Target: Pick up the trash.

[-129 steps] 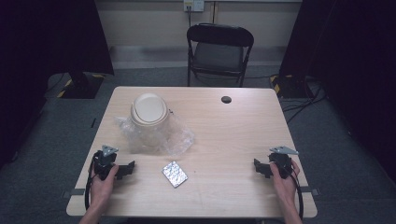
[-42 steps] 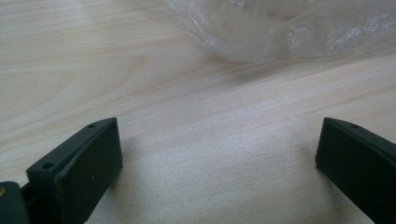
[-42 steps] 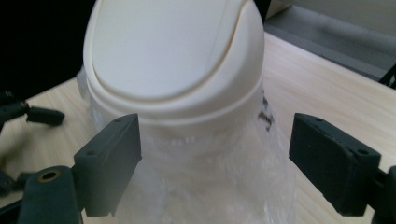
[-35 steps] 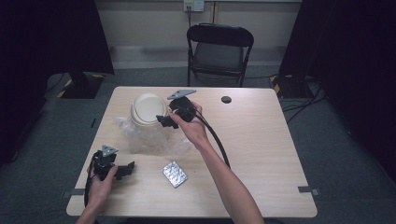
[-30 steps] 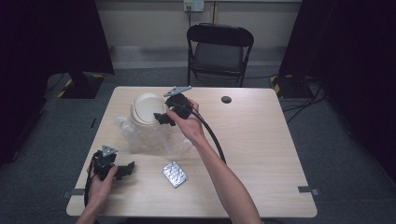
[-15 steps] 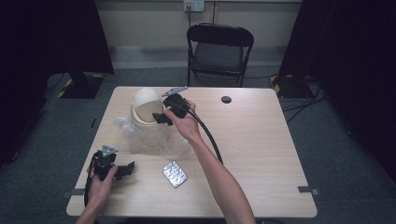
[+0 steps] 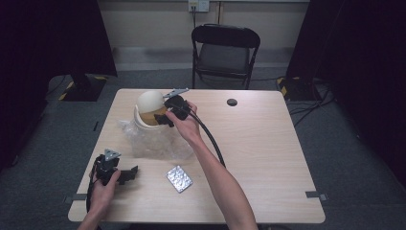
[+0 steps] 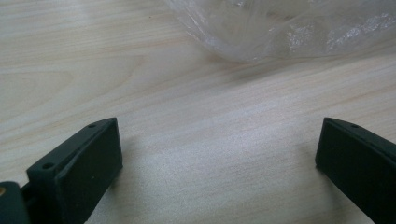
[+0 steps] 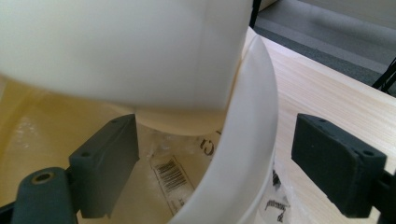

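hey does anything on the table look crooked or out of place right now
Yes. The white tub's lid is tipped up off the rim instead of sitting flat, with the right hand-held gripper open astride the tub wall. The tub sits on crumpled clear plastic.

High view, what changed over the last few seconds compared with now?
The right hand-held gripper left the table's near right edge and reached to the white round container in the clear plastic bag; its open jaws now straddle the rim, and the lid looks tipped up. The left hand-held gripper, silver foil packet and small black disc stayed put.
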